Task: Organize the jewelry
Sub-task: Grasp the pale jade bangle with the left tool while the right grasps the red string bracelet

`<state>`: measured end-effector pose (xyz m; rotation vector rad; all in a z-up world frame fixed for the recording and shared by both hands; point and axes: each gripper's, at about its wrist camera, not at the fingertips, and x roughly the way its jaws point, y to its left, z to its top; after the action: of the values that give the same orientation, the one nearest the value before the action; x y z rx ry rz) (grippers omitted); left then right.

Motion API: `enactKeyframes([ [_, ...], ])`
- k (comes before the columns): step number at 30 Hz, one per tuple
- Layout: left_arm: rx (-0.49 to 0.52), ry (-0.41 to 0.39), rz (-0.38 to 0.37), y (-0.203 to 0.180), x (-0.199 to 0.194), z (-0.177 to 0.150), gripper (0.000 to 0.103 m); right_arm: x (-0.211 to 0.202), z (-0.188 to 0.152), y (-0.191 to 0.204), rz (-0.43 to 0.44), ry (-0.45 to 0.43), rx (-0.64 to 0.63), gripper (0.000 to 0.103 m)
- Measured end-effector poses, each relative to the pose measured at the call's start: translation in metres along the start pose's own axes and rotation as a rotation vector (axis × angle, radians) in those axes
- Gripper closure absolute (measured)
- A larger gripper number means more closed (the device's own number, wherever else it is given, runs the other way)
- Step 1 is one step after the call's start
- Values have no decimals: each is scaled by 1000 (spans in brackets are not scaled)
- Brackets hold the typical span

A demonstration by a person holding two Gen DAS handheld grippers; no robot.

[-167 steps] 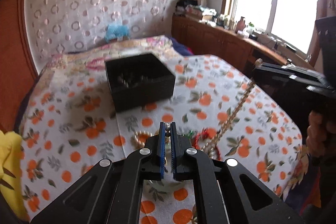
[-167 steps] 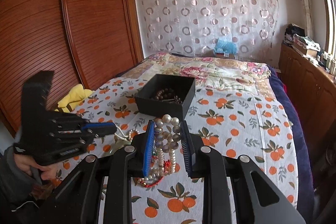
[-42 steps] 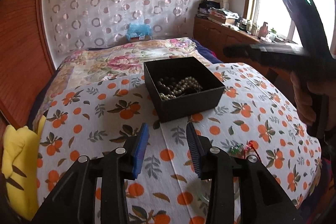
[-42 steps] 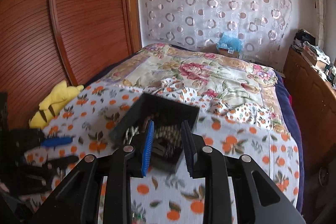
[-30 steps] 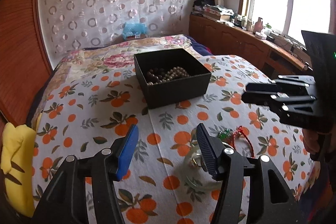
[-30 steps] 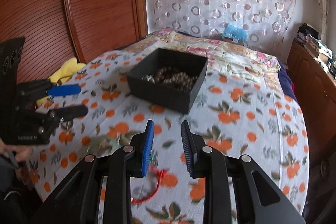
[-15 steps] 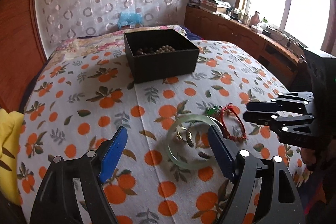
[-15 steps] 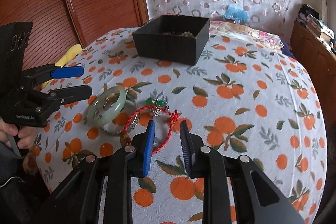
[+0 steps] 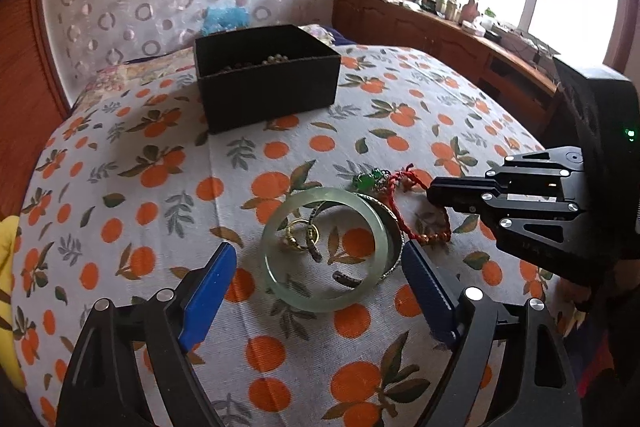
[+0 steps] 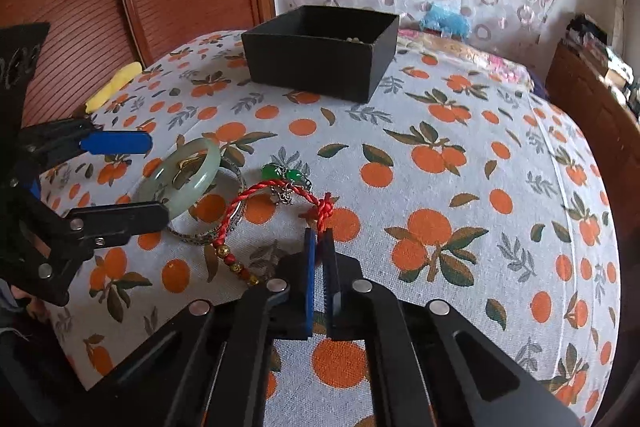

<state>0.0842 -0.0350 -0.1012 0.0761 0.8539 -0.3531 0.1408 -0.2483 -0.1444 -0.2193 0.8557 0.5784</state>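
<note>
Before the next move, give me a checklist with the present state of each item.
1. Right gripper shut on the red cord bracelet: ok, jaws just closed on the cord below its knot.
2. Left gripper open around the pale green jade bangle: ok, jaws have just been widening, pads clear of it.
3. Bangle free of the silver bangle under it: not ok, they overlap.
4. Gold rings separate: cannot tell.
5. Black open box unobstructed: ok.

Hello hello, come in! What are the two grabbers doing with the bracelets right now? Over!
Left gripper open, straddling the pale green jade bangle. Right gripper just closed on the red braided cord bracelet. Black open box behind, path unblocked.
</note>
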Motion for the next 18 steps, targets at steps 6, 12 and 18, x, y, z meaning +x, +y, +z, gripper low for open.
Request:
enactKeyframes([
  [6,-28,40,-17,5,11,3,22,0,0,-2,9,-2,13,99],
  [12,-44,45,-44,5,16,5,22,0,0,-2,11,-1,14,99],
  [18,-18,34,-22,2,15,2,35,0,0,-2,10,-2,14,99],
])
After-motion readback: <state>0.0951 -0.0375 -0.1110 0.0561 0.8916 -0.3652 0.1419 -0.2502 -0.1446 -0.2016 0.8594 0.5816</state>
